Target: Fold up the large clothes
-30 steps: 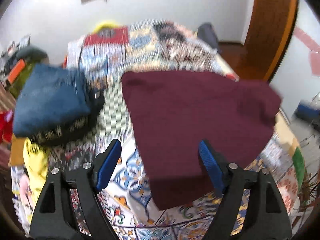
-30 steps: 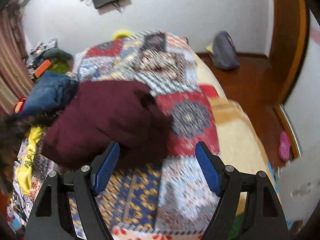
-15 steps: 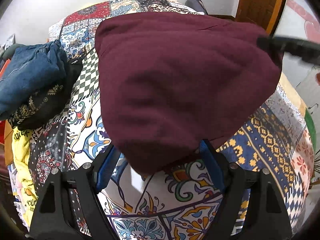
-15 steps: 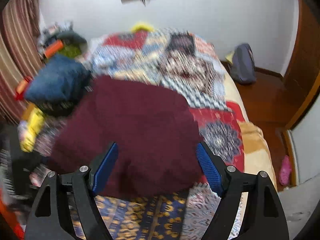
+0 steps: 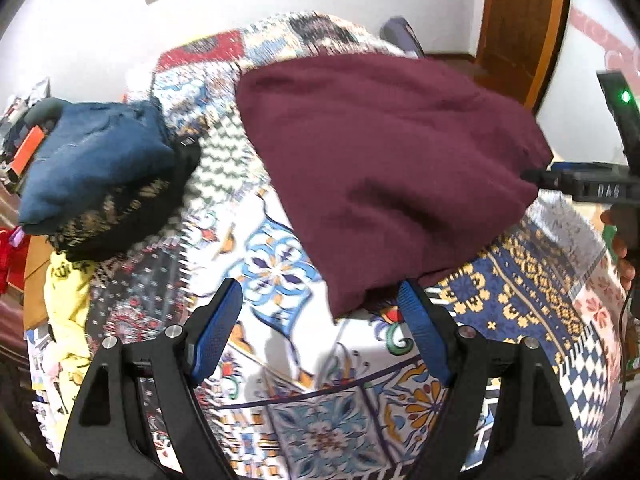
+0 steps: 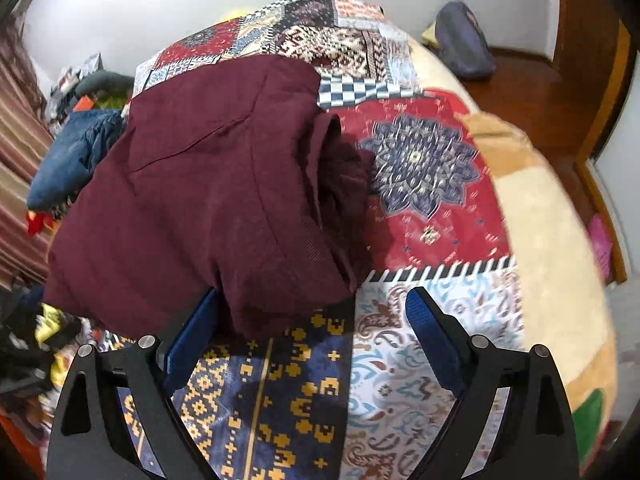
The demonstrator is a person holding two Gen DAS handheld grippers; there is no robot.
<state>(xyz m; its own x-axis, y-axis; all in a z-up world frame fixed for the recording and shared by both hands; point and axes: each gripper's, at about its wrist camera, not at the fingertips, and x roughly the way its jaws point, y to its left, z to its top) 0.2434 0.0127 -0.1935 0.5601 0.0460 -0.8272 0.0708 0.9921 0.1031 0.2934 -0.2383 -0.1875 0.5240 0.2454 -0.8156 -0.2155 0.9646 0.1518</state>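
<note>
Left wrist view: the left gripper (image 5: 320, 320), jaws spread and gripping nothing, hangs over a patchwork bedspread (image 5: 280, 272). One folded maroon garment (image 5: 384, 168) lies mid-bed, its near corner just ahead of the blue pads. At the bed's left edge sit one folded pair of blue jeans (image 5: 92, 160) on a black patterned garment (image 5: 132, 216). "DAS" reads on the right gripper (image 5: 576, 184).

Right wrist view: the right gripper (image 6: 312, 328), jaws opening, straddles the maroon garment's (image 6: 208, 192) near hem without pinching it. Bare bedspread (image 6: 420, 208) stretches to the right edge.
</note>
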